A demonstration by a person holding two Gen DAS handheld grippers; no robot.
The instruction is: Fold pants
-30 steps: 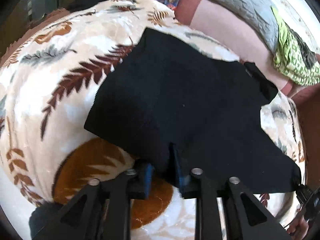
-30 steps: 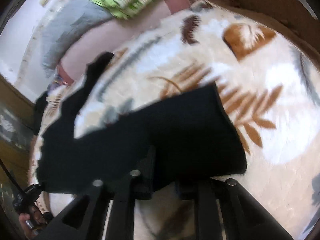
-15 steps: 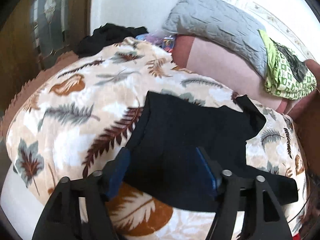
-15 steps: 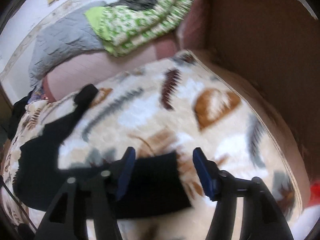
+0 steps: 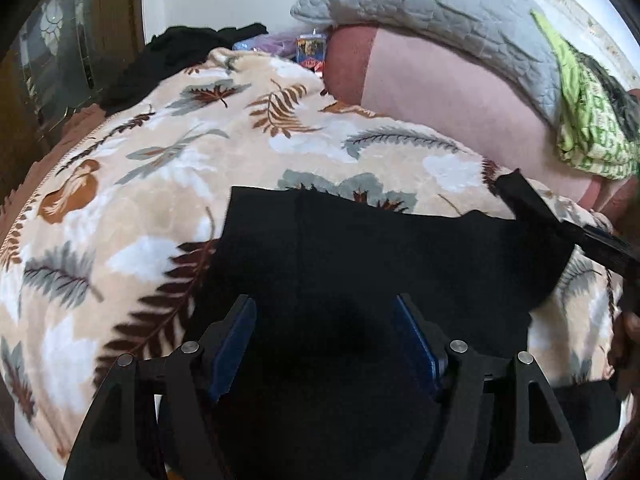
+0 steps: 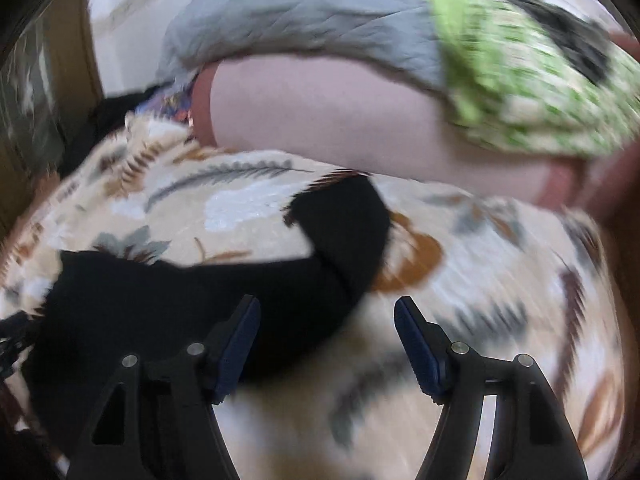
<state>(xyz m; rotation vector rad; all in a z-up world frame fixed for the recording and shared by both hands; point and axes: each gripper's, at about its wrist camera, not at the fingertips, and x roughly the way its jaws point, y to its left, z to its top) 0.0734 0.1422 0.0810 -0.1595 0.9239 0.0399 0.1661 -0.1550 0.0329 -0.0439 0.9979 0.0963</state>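
- The black pants (image 5: 360, 264) lay flat on the fuzzy leaf-print blanket (image 5: 120, 208), folded into a wide, roughly rectangular slab of matte, plain dark cloth.
- The left gripper (image 5: 324, 344) hung over the near edge of the pants, blue pads apart, nothing pinched.
- The right gripper (image 6: 326, 344) was still spreading its jaws and gripped nothing, with the pants' rounded end (image 6: 344, 232) partly behind its left finger; that view was pretty smeared.
- Further back sat a quilted grey pillow (image 5: 420, 8), a smooth pink cushion (image 5: 448, 96) and a crumpled green patterned cloth (image 5: 588, 120).
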